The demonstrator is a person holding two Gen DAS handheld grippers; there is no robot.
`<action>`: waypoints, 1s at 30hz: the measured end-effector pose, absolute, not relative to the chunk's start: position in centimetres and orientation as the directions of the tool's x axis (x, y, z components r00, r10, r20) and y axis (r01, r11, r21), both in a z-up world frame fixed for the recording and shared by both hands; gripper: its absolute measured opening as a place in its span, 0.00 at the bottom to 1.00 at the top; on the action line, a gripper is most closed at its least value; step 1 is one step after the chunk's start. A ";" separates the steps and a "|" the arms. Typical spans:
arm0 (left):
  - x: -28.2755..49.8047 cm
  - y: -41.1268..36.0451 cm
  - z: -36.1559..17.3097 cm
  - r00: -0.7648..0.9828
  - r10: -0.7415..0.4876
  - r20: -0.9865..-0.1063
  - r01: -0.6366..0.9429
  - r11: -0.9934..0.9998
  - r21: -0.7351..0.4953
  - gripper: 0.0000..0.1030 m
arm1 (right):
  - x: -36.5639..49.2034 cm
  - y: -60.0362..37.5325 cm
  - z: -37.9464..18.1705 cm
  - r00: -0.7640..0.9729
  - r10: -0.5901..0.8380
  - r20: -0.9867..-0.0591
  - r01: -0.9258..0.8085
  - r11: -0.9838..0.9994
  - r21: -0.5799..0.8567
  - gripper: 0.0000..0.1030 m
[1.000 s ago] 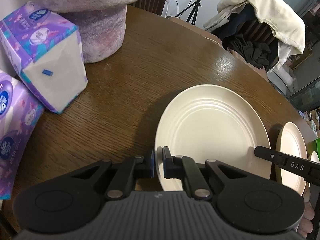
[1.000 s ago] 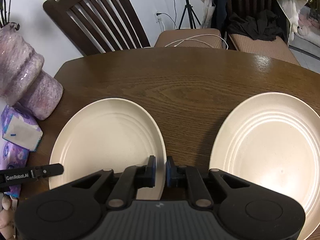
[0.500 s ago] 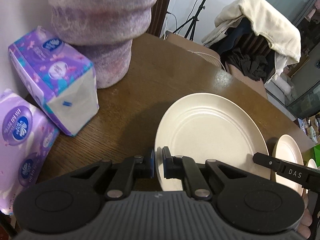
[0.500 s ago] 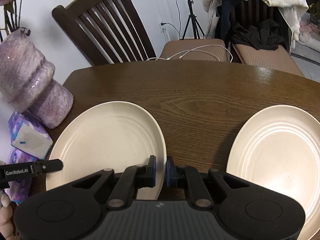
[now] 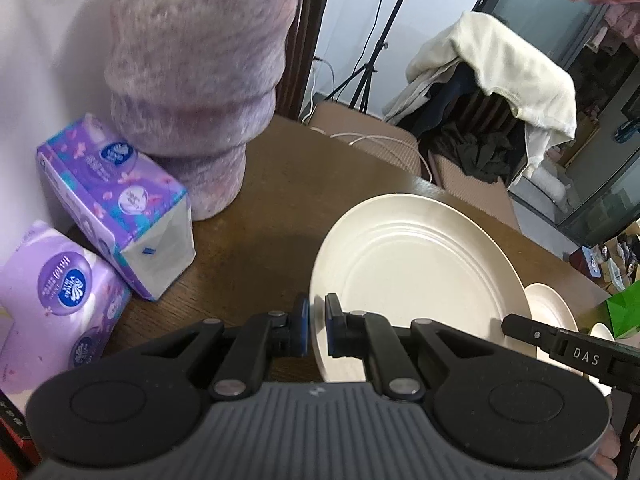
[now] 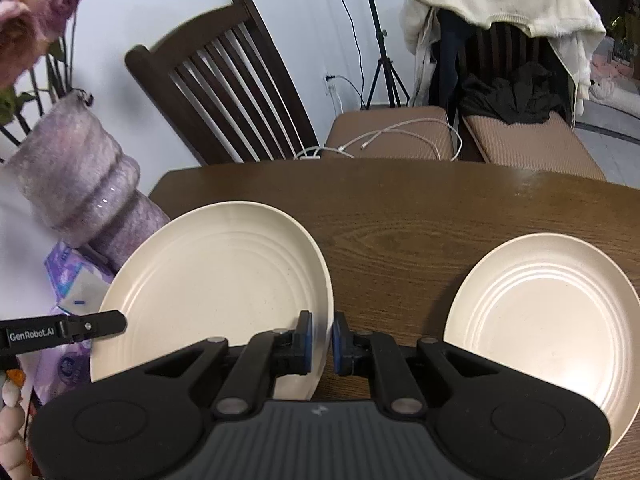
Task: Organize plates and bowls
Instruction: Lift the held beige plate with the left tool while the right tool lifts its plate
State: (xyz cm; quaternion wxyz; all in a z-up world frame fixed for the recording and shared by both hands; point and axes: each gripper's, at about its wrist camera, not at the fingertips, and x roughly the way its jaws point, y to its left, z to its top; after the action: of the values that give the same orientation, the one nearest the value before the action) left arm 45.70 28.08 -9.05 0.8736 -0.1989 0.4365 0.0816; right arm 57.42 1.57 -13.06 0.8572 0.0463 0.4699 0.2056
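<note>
Left tongs: closed tight on the near-left rim of a cream plate, pads pinching the edge.

Right tongs: likewise clamped, on the near-right rim of the same cream plate. Both tongs grip this one plate from opposite sides; each tool's tip shows at the edge of the other's view, left tip and right tip.

Held plate: cream, ringed, empty. It tilts away from the desk, with a shadow on the wood below it; whether any part touches the desk cannot be told.

Second plate: same cream kind, flat on the desk to the right, apart from the held one.

Left of the plate: two purple tissue packs, one leaning on the other, near edge of the desk.

Behind the packs: a mottled purple vase holding dried flowers.

Far side: dark wooden chair, a cushioned seat with a white cable, a tripod, and a chair piled with cream and dark clothing.
</note>
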 end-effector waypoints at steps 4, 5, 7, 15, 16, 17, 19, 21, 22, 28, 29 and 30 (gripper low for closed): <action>45.0 27.2 -8.0 0.626 -0.029 -0.779 -0.308 0.909 -0.281 0.08 | 56.5 0.8 -12.1 0.492 0.399 -0.773 -0.316 0.910 0.268 0.10; 44.9 26.9 -7.8 0.628 -0.029 -0.778 -0.305 0.910 -0.280 0.08 | 56.3 0.5 -11.9 0.496 0.400 -0.770 -0.316 0.910 0.269 0.10; 44.4 26.2 -7.4 0.633 -0.029 -0.773 -0.300 0.912 -0.280 0.08 | 55.8 -0.1 -11.5 0.503 0.403 -0.764 -0.313 0.909 0.274 0.10; 42.4 23.0 -5.9 0.647 -0.035 -0.761 -0.272 0.922 -0.274 0.08 | 53.2 -3.1 -10.3 0.524 0.408 -0.748 -0.304 0.909 0.284 0.09; 42.2 22.6 -5.7 0.649 -0.036 -0.760 -0.269 0.923 -0.274 0.08 | 52.8 -3.5 -10.2 0.527 0.408 -0.746 -0.301 0.910 0.285 0.09; 41.9 22.2 -5.6 0.651 -0.037 -0.758 -0.267 0.924 -0.274 0.08 | 52.4 -3.9 -10.0 0.531 0.407 -0.744 -0.297 0.911 0.286 0.09; 41.4 21.4 -5.3 0.654 -0.041 -0.756 -0.259 0.926 -0.274 0.08 | 51.7 -4.7 -9.8 0.536 0.403 -0.742 -0.293 0.913 0.284 0.10; 40.9 20.5 -4.9 0.656 -0.045 -0.753 -0.251 0.928 -0.274 0.08 | 50.9 -5.6 -9.5 0.541 0.399 -0.741 -0.289 0.915 0.282 0.10; 40.5 20.0 -4.6 0.658 -0.047 -0.751 -0.246 0.930 -0.273 0.08 | 50.5 -6.0 -9.3 0.544 0.398 -0.739 -0.287 0.916 0.282 0.10; 38.7 17.2 -3.4 0.673 -0.050 -0.738 -0.221 0.938 -0.265 0.08 | 48.1 -8.7 -8.2 0.562 0.394 -0.727 -0.274 0.918 0.286 0.10; 38.3 16.7 -3.2 0.675 -0.051 -0.736 -0.217 0.940 -0.263 0.08 | 47.5 -9.2 -8.0 0.566 0.393 -0.725 -0.272 0.919 0.286 0.10; 38.1 16.3 -3.1 0.676 -0.053 -0.735 -0.212 0.941 -0.263 0.08 | 47.2 -9.6 -7.8 0.568 0.392 -0.724 -0.271 0.919 0.286 0.10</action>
State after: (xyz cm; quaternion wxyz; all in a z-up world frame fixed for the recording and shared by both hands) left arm 38.06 16.28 -3.09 0.9002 -0.1656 0.4004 0.0441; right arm 47.18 -9.61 -7.82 0.8825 0.0716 0.4253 0.1879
